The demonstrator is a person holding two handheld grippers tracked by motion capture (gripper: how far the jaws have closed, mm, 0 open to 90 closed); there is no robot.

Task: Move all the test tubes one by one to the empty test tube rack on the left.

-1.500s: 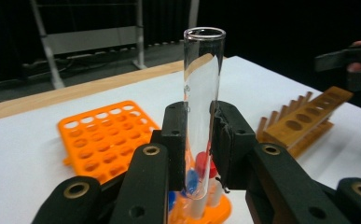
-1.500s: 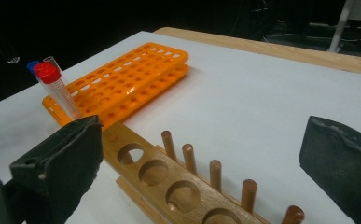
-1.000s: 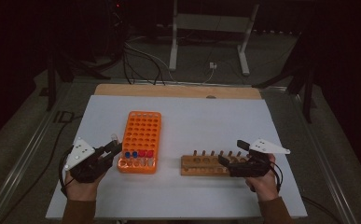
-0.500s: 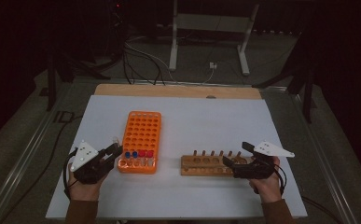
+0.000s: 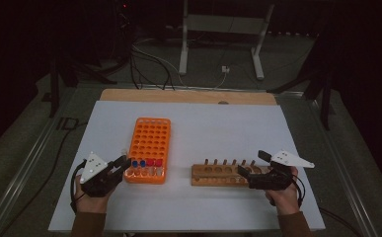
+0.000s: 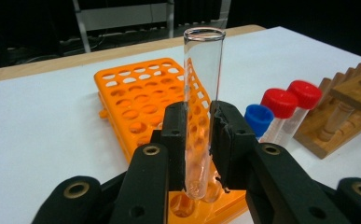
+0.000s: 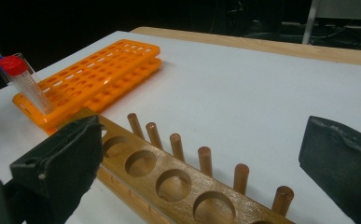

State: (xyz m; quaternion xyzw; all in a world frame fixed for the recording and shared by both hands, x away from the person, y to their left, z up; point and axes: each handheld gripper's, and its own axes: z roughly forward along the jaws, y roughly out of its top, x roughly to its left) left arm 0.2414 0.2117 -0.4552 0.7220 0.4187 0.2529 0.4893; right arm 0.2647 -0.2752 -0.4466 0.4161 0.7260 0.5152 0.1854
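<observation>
An orange tube rack [image 5: 149, 140] lies left of centre, with blue-capped [image 6: 258, 114] and red-capped tubes [image 6: 280, 100] standing in its near row. My left gripper [image 5: 121, 163] is at the rack's near left corner, shut on a clear, uncapped glass test tube [image 6: 204, 88]. The tube stands upright with its bottom at a corner hole of the orange rack [image 6: 136, 98]. A wooden peg rack [image 5: 218, 174] lies to the right. My right gripper [image 5: 252, 164] is open, its jaws spread wide on either side of the wooden rack's [image 7: 169, 182] right end, holding nothing.
A wooden strip [image 5: 188, 96] runs along the white table's far edge. Beyond it the floor holds cables and a metal stand [image 5: 223, 29]. A red-capped tube [image 7: 17, 70] shows past the wooden rack in the right gripper view.
My right gripper has drifted a little to the right along the wooden rack. The left gripper has sunk slightly toward me, still shut on the glass tube.
</observation>
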